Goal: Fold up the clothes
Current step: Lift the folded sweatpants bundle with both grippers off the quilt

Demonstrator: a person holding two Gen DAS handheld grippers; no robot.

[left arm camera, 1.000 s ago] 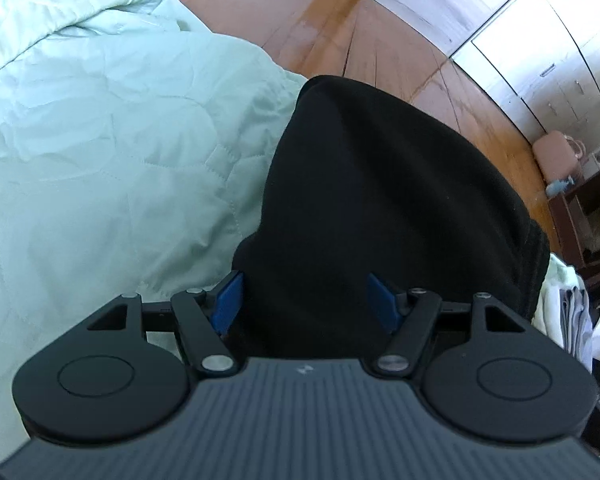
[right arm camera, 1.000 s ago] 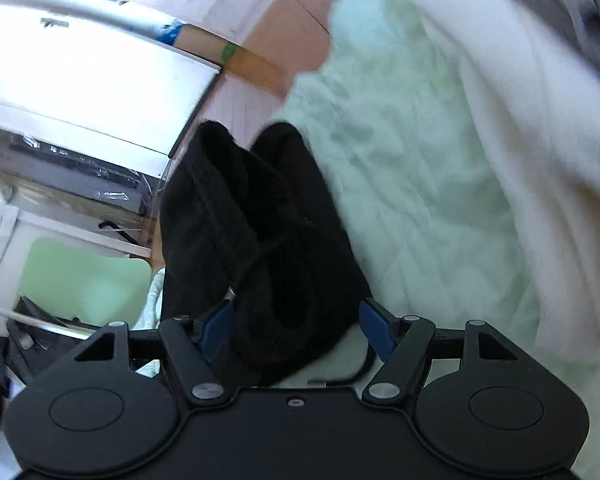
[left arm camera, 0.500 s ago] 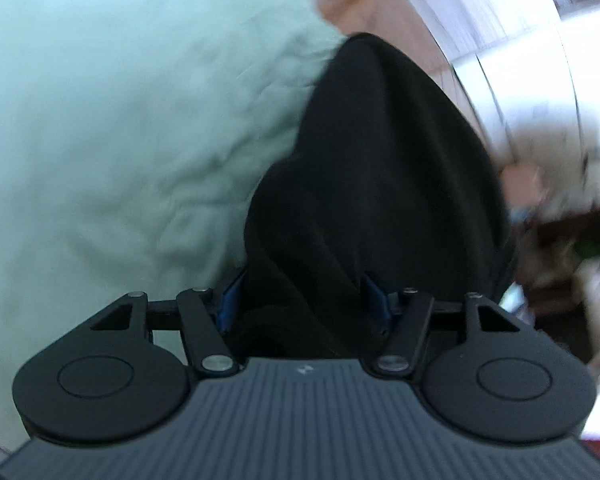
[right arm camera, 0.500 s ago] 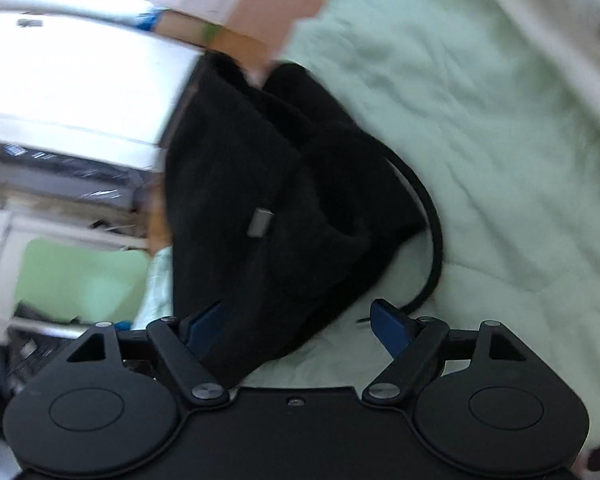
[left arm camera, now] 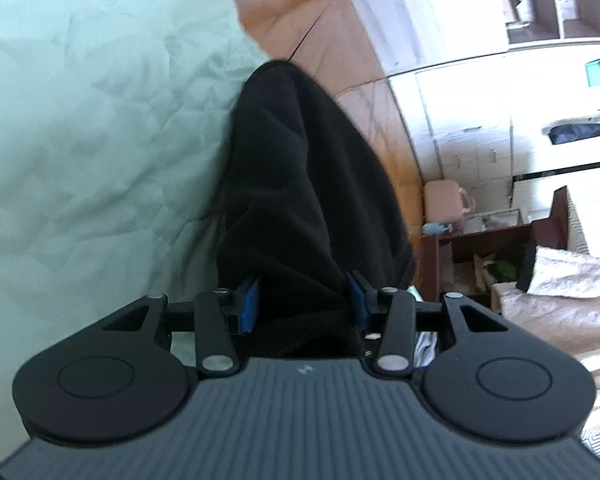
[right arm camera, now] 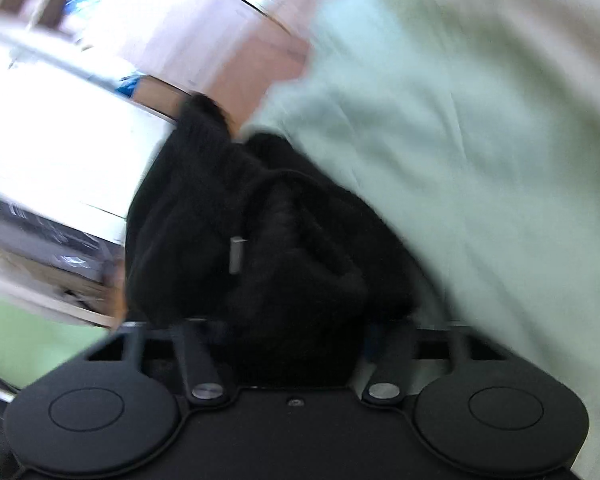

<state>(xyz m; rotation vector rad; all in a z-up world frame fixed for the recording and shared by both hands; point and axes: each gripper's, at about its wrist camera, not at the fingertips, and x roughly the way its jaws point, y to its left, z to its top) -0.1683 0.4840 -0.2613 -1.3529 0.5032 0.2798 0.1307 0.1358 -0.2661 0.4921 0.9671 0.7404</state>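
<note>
a: left gripper [left arm camera: 303,305] first. its jaws are closing, and a bunch of the black garment [left arm camera: 300,184] already fills the gap, with both blue pads [left arm camera: 250,307] against the cloth.

b: and the right gripper [right arm camera: 296,344]?

a: closing too, with black fabric bunched between the jaws, but that view is smeared, so i can't tell if the pads press on it yet.

b: where does the garment lie?

a: draped at the edge of the pale green quilt [left arm camera: 100,140], running away from both tools toward the wooden floor [left arm camera: 308,20].

b: how will it handle?

a: i'd judge it soft, thick, fleecy, limp and light, not slippery. take it by an edge or corner, not a wad, or the layers drag along.

b: what's unclear?

a: the garment's shape and its far end. a small grey tab [right arm camera: 236,254] may be a zip pull or toggle.
</note>
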